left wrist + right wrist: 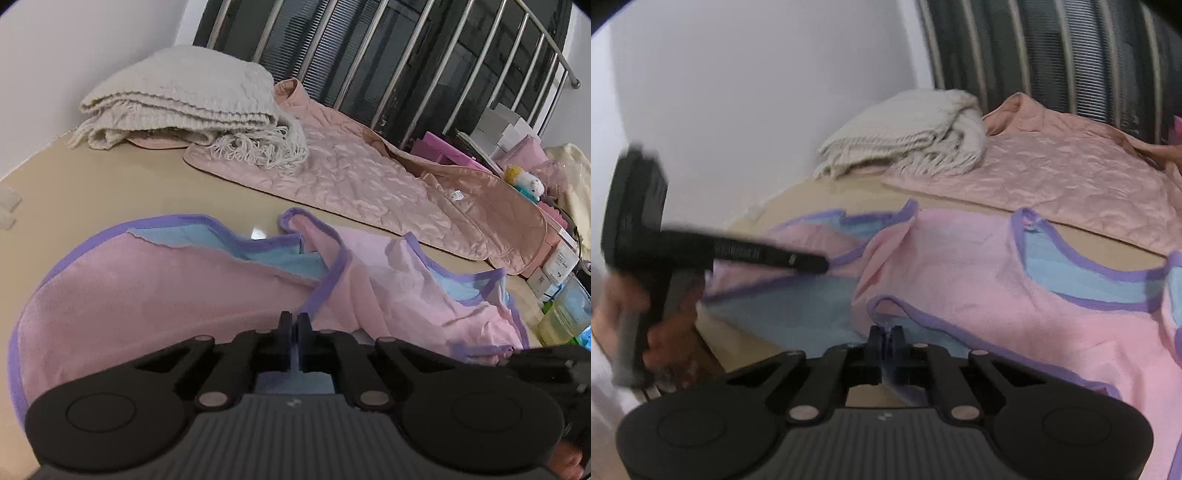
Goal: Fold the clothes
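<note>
A pink garment [147,295] with purple trim and a light blue inside lies crumpled on a beige surface [110,184]. At its near edge, my left gripper [294,321] is shut on the garment, and a sliver of blue cloth shows between the fingers. The right wrist view shows that same left gripper [816,263], blurred, at the garment's left side, held by a hand [665,332]. My right gripper [886,334] is shut on a purple-trimmed edge of the pink garment [997,295], with cloth running down between its fingers. Part of the right gripper [543,360] shows at the left wrist view's right edge.
A folded cream fringed blanket [184,103] and a quilted peach cover [351,173] lie behind the garment. Metal railing bars [369,55] stand at the back. Boxes [506,129], a small toy [524,181] and a plastic container [565,310] crowd the right side. A white wall [757,92] is on the left.
</note>
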Demonstrator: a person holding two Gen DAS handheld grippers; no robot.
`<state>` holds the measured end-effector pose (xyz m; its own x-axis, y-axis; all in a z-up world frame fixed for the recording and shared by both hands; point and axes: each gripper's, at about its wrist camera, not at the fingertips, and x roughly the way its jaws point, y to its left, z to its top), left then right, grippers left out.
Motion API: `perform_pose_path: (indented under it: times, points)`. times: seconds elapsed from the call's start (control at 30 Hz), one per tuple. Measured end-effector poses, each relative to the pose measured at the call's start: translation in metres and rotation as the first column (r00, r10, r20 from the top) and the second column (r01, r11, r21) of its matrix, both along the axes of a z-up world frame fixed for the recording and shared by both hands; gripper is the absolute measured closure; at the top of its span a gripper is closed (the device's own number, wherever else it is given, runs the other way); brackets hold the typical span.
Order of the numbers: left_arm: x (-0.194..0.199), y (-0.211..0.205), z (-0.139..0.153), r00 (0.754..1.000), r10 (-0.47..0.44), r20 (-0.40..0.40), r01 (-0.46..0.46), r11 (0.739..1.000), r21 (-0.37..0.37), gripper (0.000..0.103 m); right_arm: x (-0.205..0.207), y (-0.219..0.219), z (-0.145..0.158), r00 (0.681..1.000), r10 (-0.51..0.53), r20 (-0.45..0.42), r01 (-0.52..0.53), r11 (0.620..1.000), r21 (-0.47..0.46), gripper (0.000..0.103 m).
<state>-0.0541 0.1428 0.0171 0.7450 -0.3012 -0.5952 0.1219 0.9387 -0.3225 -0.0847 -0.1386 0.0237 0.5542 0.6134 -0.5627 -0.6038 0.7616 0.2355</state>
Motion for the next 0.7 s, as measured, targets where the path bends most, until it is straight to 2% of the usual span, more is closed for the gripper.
perform_pose_path:
  times: [0.17, 0.3, 0.37, 0.5, 0.6, 0.7]
  points:
    - [-0.026, 0.01, 0.019, 0.999, 0.041, 0.004, -0.04, 0.996, -0.08, 0.102, -0.018, -0.043, 0.029, 0.999, -0.031, 0.026, 0.027, 0.99, 0.138, 0.1]
    - [-0.056, 0.013, 0.034, 0.998, 0.041, 0.041, -0.037, 0.996, -0.087, 0.102, -0.031, -0.073, 0.044, 0.999, -0.025, 0.029, 0.017, 0.973, 0.23, 0.1]
    - [-0.068, 0.014, 0.036, 0.999, 0.033, 0.033, -0.03, 0.995, -0.098, 0.102, -0.031, -0.082, 0.043, 1.0, -0.019, 0.012, 0.015, 0.967, 0.253, 0.1]
    - [-0.093, 0.019, 0.033, 0.999, 0.036, 0.0, -0.036, 0.991, -0.128, 0.102, -0.03, -0.084, 0.037, 0.999, 0.008, -0.047, 0.003, 0.974, 0.227, 0.1]
    - [-0.106, 0.024, 0.023, 0.996, 0.086, -0.018, -0.087, 0.99, -0.113, 0.102, -0.034, -0.077, 0.03, 0.998, 0.032, -0.059, -0.023, 0.988, 0.151, 0.097]
    - [-0.113, 0.039, 0.014, 0.994, 0.109, -0.012, -0.11, 0.985, -0.131, 0.099, -0.04, -0.077, 0.018, 1.0, 0.001, -0.015, 0.0, 0.997, 0.079, 0.08]
